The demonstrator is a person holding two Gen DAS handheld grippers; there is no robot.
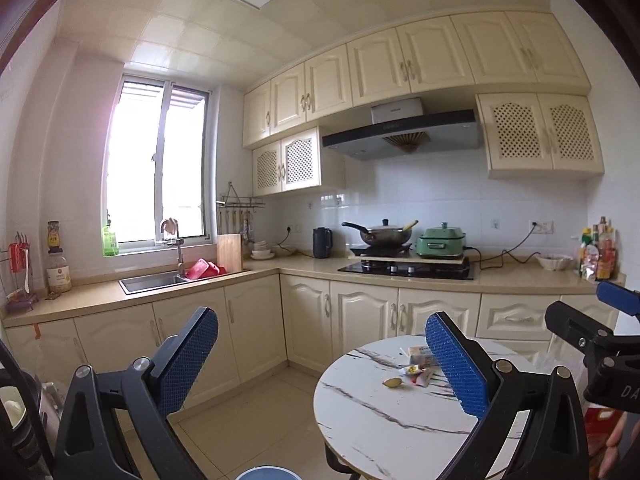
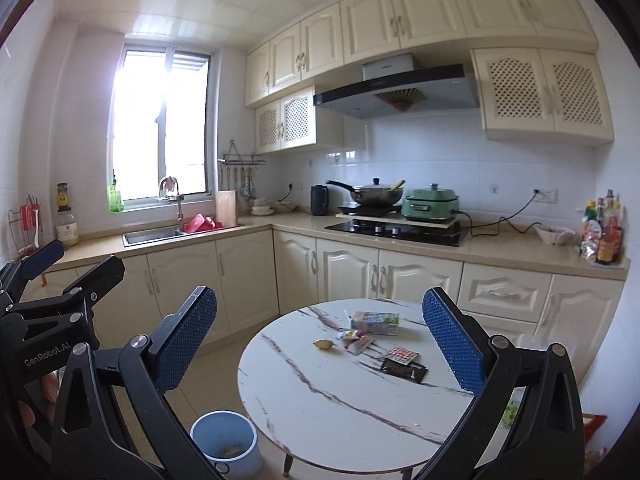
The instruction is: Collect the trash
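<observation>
A round white marble table (image 2: 320,412) (image 1: 372,432) carries the trash. On it lie a drink carton (image 2: 375,322) (image 1: 421,356), small wrappers (image 2: 356,340) (image 1: 418,374), a yellowish scrap (image 2: 323,344) (image 1: 393,382), a red blister pack (image 2: 403,356) and a black sachet (image 2: 404,370). A pale blue bin (image 2: 225,442) stands on the floor left of the table. My right gripper (image 2: 326,340) is open and held high above the table, empty. My left gripper (image 1: 322,360) is open too, empty, left of the right one.
Cream cabinets and a beige counter (image 2: 500,248) run along the walls, with a sink (image 2: 150,236), hob (image 2: 400,230), wok and green cooker. Bottles (image 2: 604,232) stand at the counter's right end. A hand (image 1: 614,444) shows at the lower right.
</observation>
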